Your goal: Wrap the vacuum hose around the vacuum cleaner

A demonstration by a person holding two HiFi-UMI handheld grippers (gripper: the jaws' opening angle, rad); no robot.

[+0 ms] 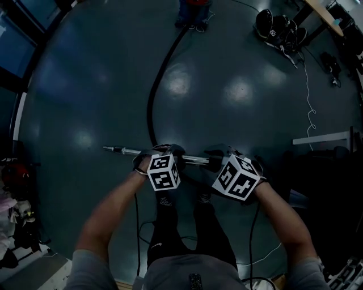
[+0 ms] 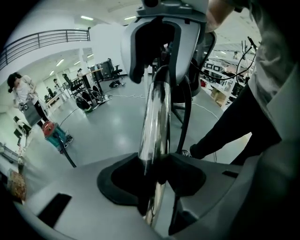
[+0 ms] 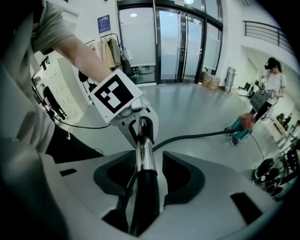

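I hold a chrome vacuum wand (image 1: 127, 151) level above the dark floor, one gripper on each part of it. My left gripper (image 1: 163, 156) is shut on the shiny tube (image 2: 153, 140), which runs up between its jaws. My right gripper (image 1: 220, 162) is shut on the wand's black handle end (image 3: 145, 192), just past the chrome section (image 3: 144, 157). The black hose (image 1: 154, 96) curves away from the wand across the floor to the red and teal vacuum cleaner (image 1: 193, 11), also visible as the vacuum cleaner (image 2: 55, 135) and the vacuum cleaner (image 3: 240, 129).
Black bags or helmets (image 1: 278, 28) lie at the far right, with a thin white cable (image 1: 309, 102) trailing from them. A grey table edge (image 1: 323, 139) juts in at the right. A person (image 2: 21, 96) stands beside the vacuum. My own legs (image 1: 181, 226) are below the wand.
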